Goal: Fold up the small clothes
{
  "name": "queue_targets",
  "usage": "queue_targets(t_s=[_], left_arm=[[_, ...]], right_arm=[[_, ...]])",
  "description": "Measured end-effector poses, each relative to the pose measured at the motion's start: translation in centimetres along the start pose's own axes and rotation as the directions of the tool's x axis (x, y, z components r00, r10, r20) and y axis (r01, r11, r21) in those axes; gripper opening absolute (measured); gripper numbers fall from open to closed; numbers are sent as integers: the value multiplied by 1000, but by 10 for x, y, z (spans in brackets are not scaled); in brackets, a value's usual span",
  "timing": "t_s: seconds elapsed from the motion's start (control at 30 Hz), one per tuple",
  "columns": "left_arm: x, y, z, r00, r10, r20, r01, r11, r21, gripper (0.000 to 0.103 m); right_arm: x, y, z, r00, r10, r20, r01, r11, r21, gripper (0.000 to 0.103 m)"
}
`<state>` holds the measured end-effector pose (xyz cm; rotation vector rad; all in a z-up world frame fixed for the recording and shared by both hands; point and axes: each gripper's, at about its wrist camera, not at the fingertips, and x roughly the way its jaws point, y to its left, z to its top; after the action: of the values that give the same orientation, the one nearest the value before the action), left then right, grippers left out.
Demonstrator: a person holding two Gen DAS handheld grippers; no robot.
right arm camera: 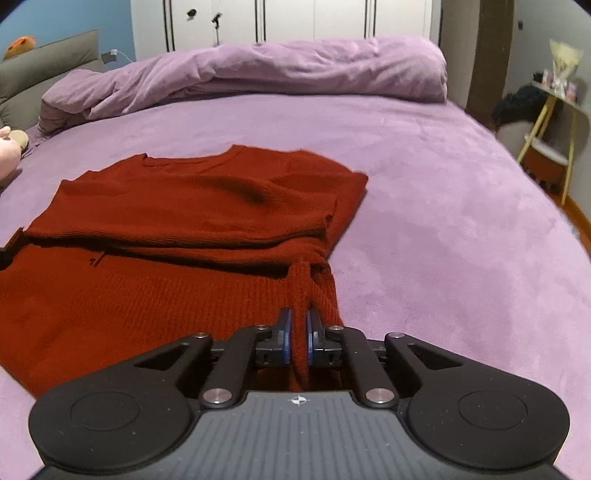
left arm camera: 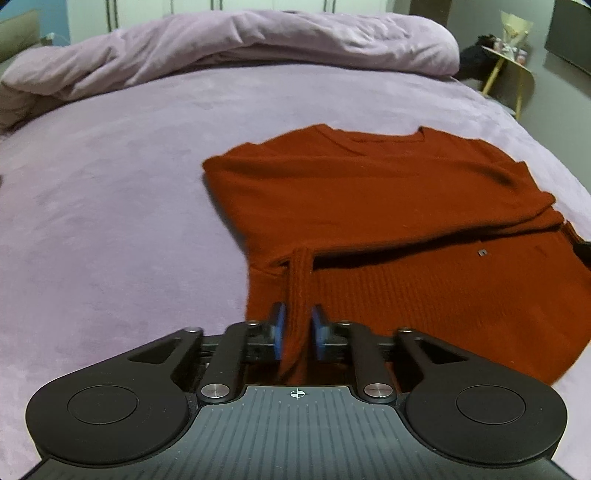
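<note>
A rust-red knit sweater (left arm camera: pixel 369 206) lies flat on the purple bed (left arm camera: pixel 110 221), collar at the far side and ribbed hem towards me. A folded layer lies across its middle. My left gripper (left arm camera: pixel 297 314) is at the sweater's left side. A narrow ridge of the knit runs up from the fold and sits pinched between its blue pads (left arm camera: pixel 277 328). In the right wrist view the sweater (right arm camera: pixel 184 221) spreads to the left. My right gripper (right arm camera: pixel 299 317) is at its right edge, pads nearly together and shut on a similar raised strip of the knit.
A bunched purple duvet (right arm camera: pixel 258 70) lies along the far side of the bed. A grey cushion (right arm camera: pixel 40 74) and a pink soft toy (right arm camera: pixel 7 151) are at the left. A small table with yellow legs (right arm camera: pixel 550 122) stands off the right side. White wardrobe doors (right arm camera: pixel 295 18) stand behind.
</note>
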<state>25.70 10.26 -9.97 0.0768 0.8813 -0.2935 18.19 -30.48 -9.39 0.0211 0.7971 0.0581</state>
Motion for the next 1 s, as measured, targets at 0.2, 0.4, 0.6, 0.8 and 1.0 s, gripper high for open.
queue_targets(t_s=[0.2,0.4,0.6,0.8,1.0], left_arm=[[11,-9,5,999,24,-23,-23,999,45,40],[17,0,9,999,9,-37,-10,1000,-29,10],[-14,2,16,998,-46,46,48,998,-51,7],[-56,28,59,961,-34,274,83,982,-169,7],[-11,33,86,960,132,245,-79,973,-217,7]], right_arm=[[6,-1,5,1000,8,-17,-8,1000,11,9],[12,0,4,1000,10,-22,-10,1000,5,9],[-4,7,6,999,28,29,-27,999,-23,5],[-45,-5,45,962,113,249,-137,987,82,5],[-11,-3,81,954,-2,301,-42,989,139,5]])
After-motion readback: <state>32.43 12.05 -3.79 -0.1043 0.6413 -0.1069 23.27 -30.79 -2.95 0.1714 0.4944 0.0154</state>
